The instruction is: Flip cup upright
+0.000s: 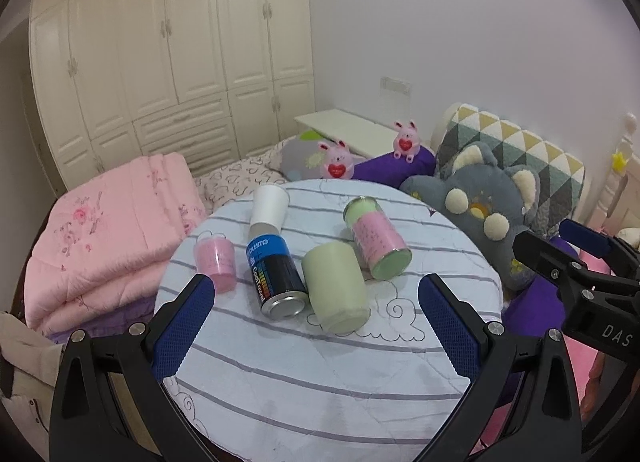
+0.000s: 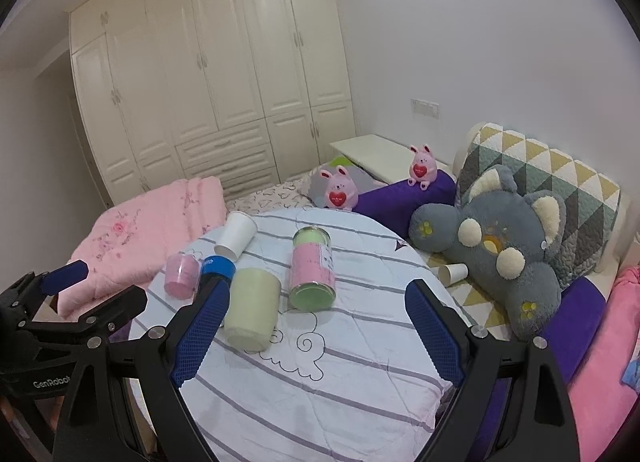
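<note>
A pale green cup [image 1: 335,286] [image 2: 251,308] lies on its side on the round striped table [image 1: 320,382] [image 2: 340,382], its closed base toward me. A white paper cup [image 1: 270,203] [image 2: 236,236] lies tipped at the far edge. A small pink cup [image 1: 216,262] [image 2: 182,281] stands mouth down at the left. My left gripper [image 1: 316,316] is open and empty, just short of the green cup. My right gripper [image 2: 316,322] is open and empty, the green cup beside its left finger [image 2: 200,336].
A blue and black spray can [image 1: 276,274] [image 2: 218,266] and a pink and green tin [image 1: 378,238] [image 2: 312,270] lie on the table. A folded pink quilt [image 1: 108,229], a grey plush toy [image 2: 504,246], pillows and another paper cup [image 2: 454,273] surround it on the bed.
</note>
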The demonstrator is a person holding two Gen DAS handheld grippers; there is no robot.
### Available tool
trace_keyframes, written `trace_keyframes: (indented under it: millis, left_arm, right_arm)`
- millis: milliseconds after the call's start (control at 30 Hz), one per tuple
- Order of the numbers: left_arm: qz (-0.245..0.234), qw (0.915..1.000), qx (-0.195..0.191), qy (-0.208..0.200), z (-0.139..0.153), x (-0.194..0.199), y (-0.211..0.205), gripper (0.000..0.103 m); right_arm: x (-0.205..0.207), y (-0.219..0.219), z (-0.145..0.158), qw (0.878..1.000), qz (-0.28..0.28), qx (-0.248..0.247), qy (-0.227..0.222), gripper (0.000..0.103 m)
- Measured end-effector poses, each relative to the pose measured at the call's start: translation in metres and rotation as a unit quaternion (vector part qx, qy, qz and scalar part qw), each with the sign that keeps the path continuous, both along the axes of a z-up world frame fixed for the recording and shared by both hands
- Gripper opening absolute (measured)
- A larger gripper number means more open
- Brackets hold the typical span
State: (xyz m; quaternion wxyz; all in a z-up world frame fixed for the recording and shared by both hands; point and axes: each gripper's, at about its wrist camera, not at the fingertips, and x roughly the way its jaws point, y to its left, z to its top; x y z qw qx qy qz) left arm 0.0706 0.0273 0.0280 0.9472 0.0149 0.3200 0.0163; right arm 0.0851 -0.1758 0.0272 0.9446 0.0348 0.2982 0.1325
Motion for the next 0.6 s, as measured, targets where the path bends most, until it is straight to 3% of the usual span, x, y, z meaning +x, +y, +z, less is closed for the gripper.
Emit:
trace_keyframes:
  millis: [600]
  left_arm:
    - [0.02,0.9997,-0.009,0.006,-0.007,0.0,0.02,0.103]
  right_arm:
    - [0.008,0.024,-0.006,1.0,0.018,-0.009,0.005,0.091]
